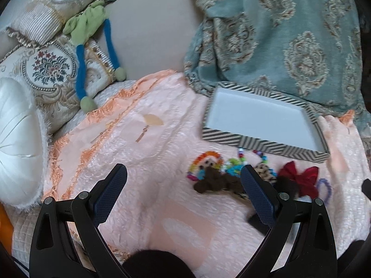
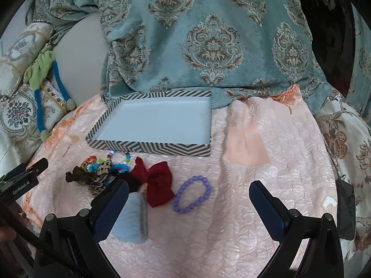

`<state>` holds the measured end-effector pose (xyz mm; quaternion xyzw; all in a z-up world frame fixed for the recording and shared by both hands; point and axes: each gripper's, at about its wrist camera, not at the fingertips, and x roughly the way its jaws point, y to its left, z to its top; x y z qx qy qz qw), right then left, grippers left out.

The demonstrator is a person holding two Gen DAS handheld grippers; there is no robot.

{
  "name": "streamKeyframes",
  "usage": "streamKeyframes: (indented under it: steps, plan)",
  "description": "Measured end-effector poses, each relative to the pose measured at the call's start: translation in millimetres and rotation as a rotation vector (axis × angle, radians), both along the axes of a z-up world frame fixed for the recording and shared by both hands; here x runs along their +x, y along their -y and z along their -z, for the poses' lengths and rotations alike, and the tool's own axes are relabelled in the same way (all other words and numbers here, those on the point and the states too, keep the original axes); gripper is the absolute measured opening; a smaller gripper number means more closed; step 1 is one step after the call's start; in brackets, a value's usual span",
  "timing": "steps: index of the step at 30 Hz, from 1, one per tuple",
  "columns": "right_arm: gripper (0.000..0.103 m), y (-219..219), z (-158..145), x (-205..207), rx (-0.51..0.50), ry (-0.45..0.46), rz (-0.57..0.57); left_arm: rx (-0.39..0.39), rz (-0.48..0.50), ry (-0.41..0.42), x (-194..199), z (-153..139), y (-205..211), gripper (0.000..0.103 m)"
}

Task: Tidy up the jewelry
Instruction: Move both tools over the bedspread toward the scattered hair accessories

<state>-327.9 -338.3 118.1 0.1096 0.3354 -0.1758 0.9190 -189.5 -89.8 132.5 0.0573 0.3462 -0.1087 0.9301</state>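
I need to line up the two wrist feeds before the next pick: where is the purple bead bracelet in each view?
Left wrist: the purple bead bracelet is at the far right, partly hidden behind the red bow.
Right wrist: the bracelet lies in full view near the centre, just right of the bow.
Shared landmark: the striped tray, empty, beyond the pile.

A pink quilted bedspread [image 2: 266, 185] covers the middle and lower part of both views. A teal blanket with gold medallions [image 2: 208, 41] drapes down from twelve o'clock onto its far edge. At ten o'clock lie embroidered floral cushions [image 1: 48, 69], and across them a green and blue soft toy [image 1: 85, 27] with long limbs. A white round satin pillow [image 1: 16, 143] sits at nine o'clock in the left view. At three o'clock in the right view, a cream floral cloth [image 2: 343, 143].
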Motion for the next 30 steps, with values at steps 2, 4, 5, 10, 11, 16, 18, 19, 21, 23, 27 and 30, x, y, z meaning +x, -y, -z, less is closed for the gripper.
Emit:
streamKeyframes:
  steps: [2, 4, 5, 10, 11, 16, 18, 19, 21, 23, 27, 30]
  plan:
    - [0.103, -4.0, -0.8, 0.9, 0.003, 0.0, -0.006, -0.01, 0.01, 0.011, -8.2, -3.0, 2.8, 0.099]
    - [0.103, -7.5, -1.6, 0.4, 0.004, 0.0, -0.01, -0.01, 0.016, 0.013, -13.4, -5.3, 5.6, 0.099]
    - [0.103, -9.5, -1.2, 0.0, 0.003, 0.002, -0.011, -0.008, 0.023, 0.014, -16.7, -5.6, 7.3, 0.099]
    - [0.103, -18.0, -0.8, 1.3, -0.01, -0.002, -0.02, -0.002, 0.048, 0.011, -29.3, -0.6, 13.5, 0.099]
    - [0.103, -19.3, -0.6, 1.9, -0.015, -0.006, -0.021, -0.002, 0.051, 0.008, -30.4, 0.1, 14.3, 0.099]
    - [0.103, -20.7, 1.3, 4.0, -0.008, -0.016, -0.021, -0.005, 0.059, -0.005, -31.8, 4.2, 19.2, 0.099]
    - [0.103, -21.7, 2.5, 4.4, -0.013, -0.023, -0.018, -0.016, 0.058, 0.003, -33.3, 4.3, 18.2, 0.099]
    - [0.103, -22.4, 2.7, 5.4, -0.017, -0.026, -0.016, -0.031, 0.059, 0.005, -33.9, 4.0, 16.8, 0.099]
    - [0.103, -23.5, 3.5, 5.9, -0.023, -0.03, -0.019, -0.049, 0.052, 0.002, -33.2, 3.0, 15.3, 0.099]
    - [0.103, -24.3, 4.0, 6.0, -0.027, -0.032, -0.02, -0.058, 0.043, 0.002, -32.8, 2.7, 13.9, 0.099]
    - [0.103, -25.3, 4.6, 6.7, -0.032, -0.036, -0.023, -0.04, 0.043, 0.006, -33.2, 3.1, 15.3, 0.099]
    - [0.103, -26.1, 5.8, 7.2, -0.03, -0.041, -0.023, -0.026, 0.049, 0.007, -34.9, 3.4, 17.2, 0.099]
